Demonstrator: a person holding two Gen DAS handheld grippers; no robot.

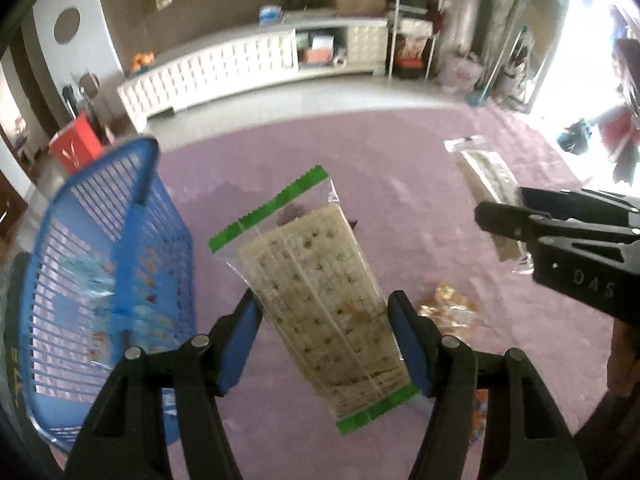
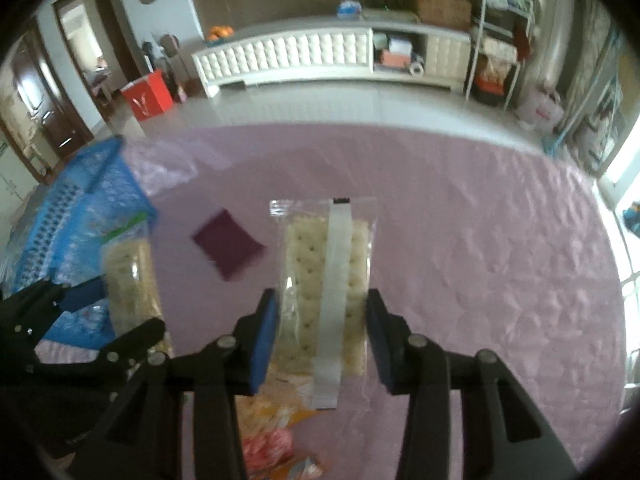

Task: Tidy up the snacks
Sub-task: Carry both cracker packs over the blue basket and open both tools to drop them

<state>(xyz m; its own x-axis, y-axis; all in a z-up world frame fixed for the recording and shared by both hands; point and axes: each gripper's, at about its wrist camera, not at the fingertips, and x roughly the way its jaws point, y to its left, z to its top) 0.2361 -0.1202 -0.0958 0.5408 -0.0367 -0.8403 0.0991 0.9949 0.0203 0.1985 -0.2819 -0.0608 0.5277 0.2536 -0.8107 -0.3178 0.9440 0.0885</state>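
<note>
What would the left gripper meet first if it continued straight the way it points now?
Probably the pink tablecloth: the left gripper, holding a cracker pack, aims beside the blue basket, not into it. Depth is unclear.

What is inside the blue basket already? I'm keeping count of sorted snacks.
Through the blue basket slats, at least one pale blue wrapper shows; the walls hide anything else, so no count.

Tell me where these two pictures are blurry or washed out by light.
Left wrist view: the window area at the right is blown out white, and the blue basket is smeared. Right wrist view: the blue basket and dark purple square are blurred, the cracker pack fairly sharp; both views bend at the edges.
</note>
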